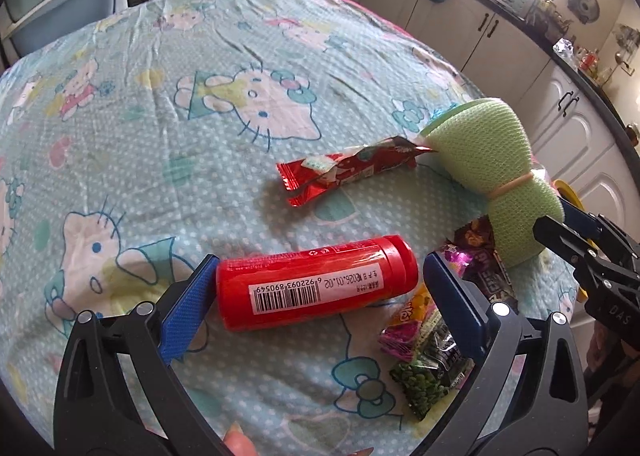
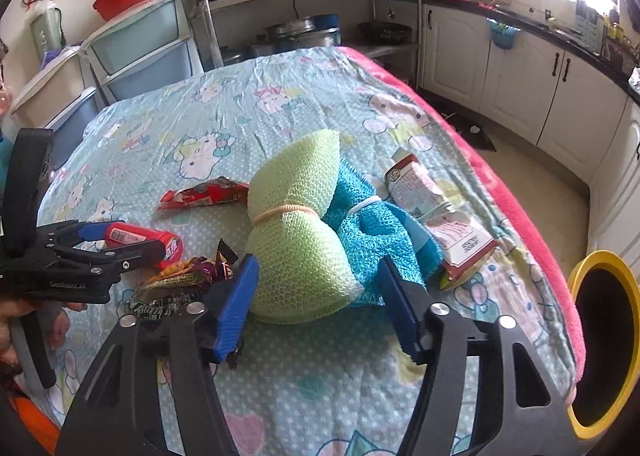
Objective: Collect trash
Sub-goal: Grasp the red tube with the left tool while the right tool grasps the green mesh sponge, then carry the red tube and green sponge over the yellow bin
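Observation:
A red plastic bottle [image 1: 316, 284] lies on its side on the cartoon-print cloth, between the open blue fingers of my left gripper [image 1: 316, 296]; it also shows in the right wrist view [image 2: 144, 240]. A red snack wrapper [image 1: 348, 170] lies beyond it. Several crumpled wrappers [image 1: 432, 340] lie by the left gripper's right finger. My right gripper [image 2: 316, 300] is open around the near end of a green mesh sponge [image 2: 296, 232] tied with a band. A blue mesh sponge [image 2: 372, 228] and a squashed white tube [image 2: 436, 216] lie to its right.
A yellow-rimmed black bin [image 2: 604, 340] stands off the table's right edge. The table [image 2: 280, 376] has a pink edge on the right. Kitchen cabinets [image 2: 520, 80] line the right wall, and storage drawers [image 2: 140, 56] and shelves with pots stand behind.

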